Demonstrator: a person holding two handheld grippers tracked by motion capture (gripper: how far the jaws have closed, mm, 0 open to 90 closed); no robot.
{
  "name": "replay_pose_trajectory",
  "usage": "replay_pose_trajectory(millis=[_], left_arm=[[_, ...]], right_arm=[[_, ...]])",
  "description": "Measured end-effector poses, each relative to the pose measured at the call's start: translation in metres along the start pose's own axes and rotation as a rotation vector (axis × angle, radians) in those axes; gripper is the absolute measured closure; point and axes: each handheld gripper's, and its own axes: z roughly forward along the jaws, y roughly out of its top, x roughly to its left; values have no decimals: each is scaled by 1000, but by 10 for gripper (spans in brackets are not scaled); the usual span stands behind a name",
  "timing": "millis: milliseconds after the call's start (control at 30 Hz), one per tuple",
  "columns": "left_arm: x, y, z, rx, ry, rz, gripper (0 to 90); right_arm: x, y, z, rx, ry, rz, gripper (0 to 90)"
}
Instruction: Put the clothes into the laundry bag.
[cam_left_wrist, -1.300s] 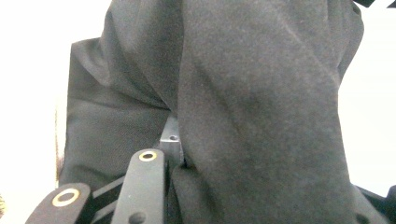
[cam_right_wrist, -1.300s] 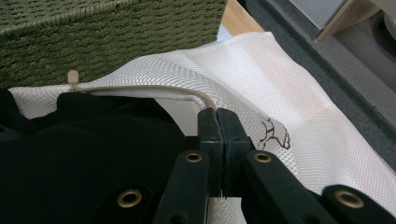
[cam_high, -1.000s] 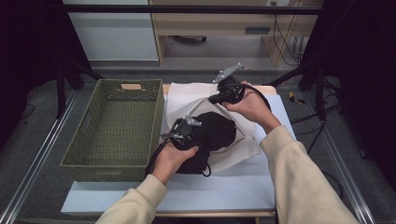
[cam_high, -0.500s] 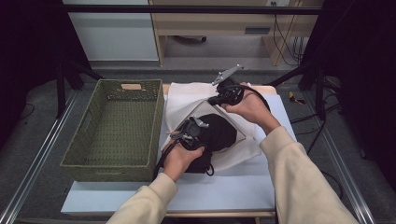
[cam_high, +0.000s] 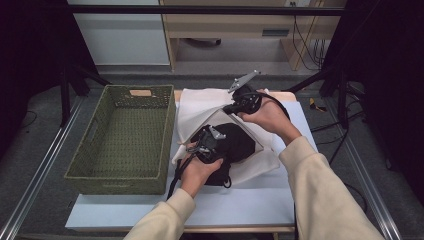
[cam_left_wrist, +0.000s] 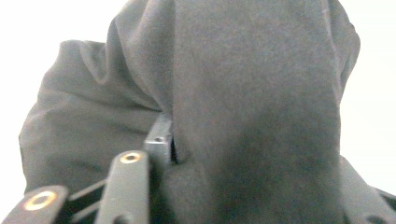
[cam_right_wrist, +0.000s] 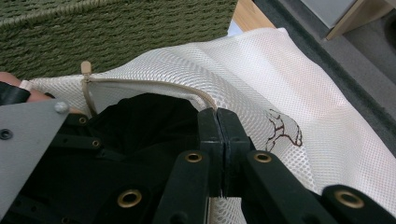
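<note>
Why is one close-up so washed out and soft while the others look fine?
In the left gripper view the black garment sits too close, so it blurs, and the background burns out white. The right gripper view is sharp: the white mesh bag shows its weave. The high view is evenly lit on the table, dark at both sides.

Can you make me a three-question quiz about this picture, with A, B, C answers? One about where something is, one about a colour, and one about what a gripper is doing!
1. Where is the black garment?
A. in the basket
B. at the mouth of the white mesh bag
C. on the floor

2. What colour is the woven basket?
A. green
B. red
C. blue

3. What is the right gripper doing?
A. hanging open
B. pinching the bag's rim
C. holding a cup

Answers: 1 B, the garment lies in the bag's opening. 2 A, its weave is green. 3 B, its jaws are shut on the mesh rim.
</note>
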Motion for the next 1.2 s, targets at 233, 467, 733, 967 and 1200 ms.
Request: replay_pose_trajectory(millis=[233,467,733,967,1200], left_arm=[[5,3,-7,-46,-18,-16,260],[0,9,-30,-128,-51,6,254],[2,13,-55,-205,-78,-10,251],[2,12,-69,-222,-83,0,248],[-1,11,-77,-233,-94,12,249]], right_arm=[[0,-1,0,5,0,0,898],[1,-1,1,12,0,0,898],[1,-1,1,13,0,-3,898],[2,-2,1,17,3,-4,898],[2,-2,0,20,3,-6,898]])
